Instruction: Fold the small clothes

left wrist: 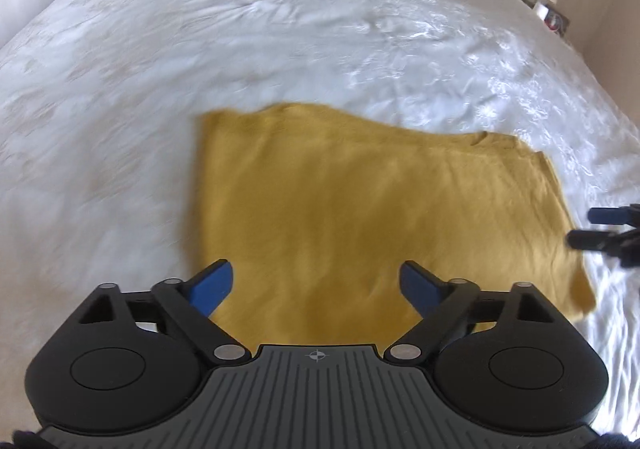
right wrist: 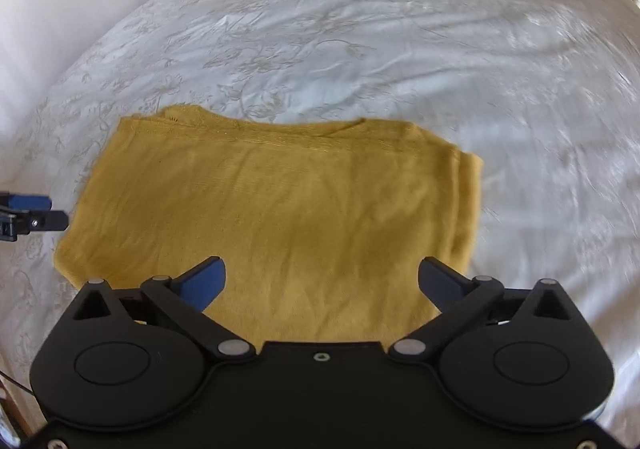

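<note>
Shirt (left wrist: 360,209) – mustard yellow, folded to a rough rectangle – lies flat at centre frame on the white bedspread (left wrist: 240,49). Left gripper (left wrist: 316,285) and right gripper (right wrist: 320,281) both stand spread wide over its near edge, holding nothing. Judged step: fold just released. Next move likely requires regripping one side edge – layers there look thick.

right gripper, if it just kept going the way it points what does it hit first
Most likely the yellow garment. The right gripper is open and empty, angled down over the folded cloth on the white bedspread, with nothing between them. How far off the cloth lies is unclear.
</note>
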